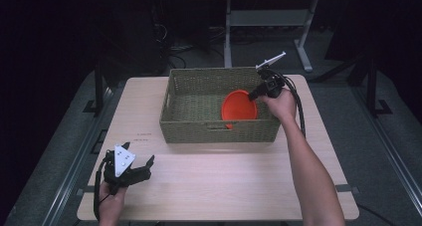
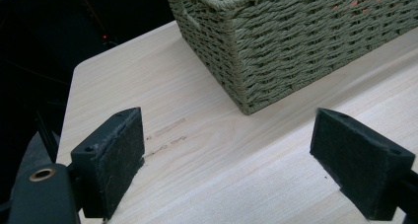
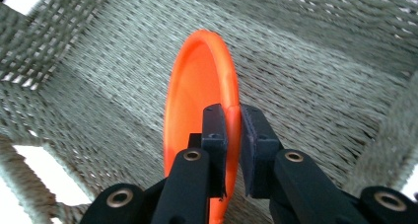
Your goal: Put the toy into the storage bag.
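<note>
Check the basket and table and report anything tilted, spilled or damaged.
Only the orange plate stands on edge inside the woven basket, because the right gripper pinches its rim. No spill or damage shows; the left gripper is open over bare table.

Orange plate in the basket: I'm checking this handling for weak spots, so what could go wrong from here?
1. The right tool pinches the orange plate only at its thin rim, on edge; it might twist or slip out.
2. The plate hangs tilted near the woven basket front wall, so it could catch the weave or land leaning instead of flat.
3. The left tool is open, off near the table corner, and nothing steadies the basket if it is nudged.
</note>
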Demonstrator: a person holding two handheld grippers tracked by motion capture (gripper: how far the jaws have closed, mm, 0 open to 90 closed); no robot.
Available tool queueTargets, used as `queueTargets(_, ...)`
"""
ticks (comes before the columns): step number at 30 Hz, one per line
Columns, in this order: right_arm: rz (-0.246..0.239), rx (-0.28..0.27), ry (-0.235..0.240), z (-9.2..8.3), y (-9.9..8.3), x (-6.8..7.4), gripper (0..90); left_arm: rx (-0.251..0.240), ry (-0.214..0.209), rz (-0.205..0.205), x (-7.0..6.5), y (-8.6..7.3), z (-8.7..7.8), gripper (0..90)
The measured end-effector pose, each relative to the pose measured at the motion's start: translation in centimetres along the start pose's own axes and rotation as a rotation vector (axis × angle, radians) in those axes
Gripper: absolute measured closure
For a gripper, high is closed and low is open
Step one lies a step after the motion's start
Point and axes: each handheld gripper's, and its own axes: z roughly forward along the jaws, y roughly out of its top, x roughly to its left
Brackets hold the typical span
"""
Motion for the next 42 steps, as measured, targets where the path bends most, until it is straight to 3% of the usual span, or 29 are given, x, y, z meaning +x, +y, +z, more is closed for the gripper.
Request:
queueTargets(10,-0.001,0.016,-0.010,-0.06,-0.37,-0.30,80.1,-0.008,0.001,-0.002,-0.09,0.05,-0.01,12.7)
queueTargets(14,-0.005,0.032,-0.014,-0.13,-0.32,-0.16,74.5,-0.003,0.004,-0.003,-0.03,0.05,-0.01,12.7)
queueTargets(39,-0.011,0.057,-0.037,0.18,-0.48,-0.56,63.8,-0.003,0.004,-0.009,0.05,0.12,0.17,12.7)
queueTargets(42,-0.003,0.038,-0.075,-0.07,-0.48,-0.48,63.5,-0.004,0.007,-0.012,0.07,0.04,0.05,12.8)
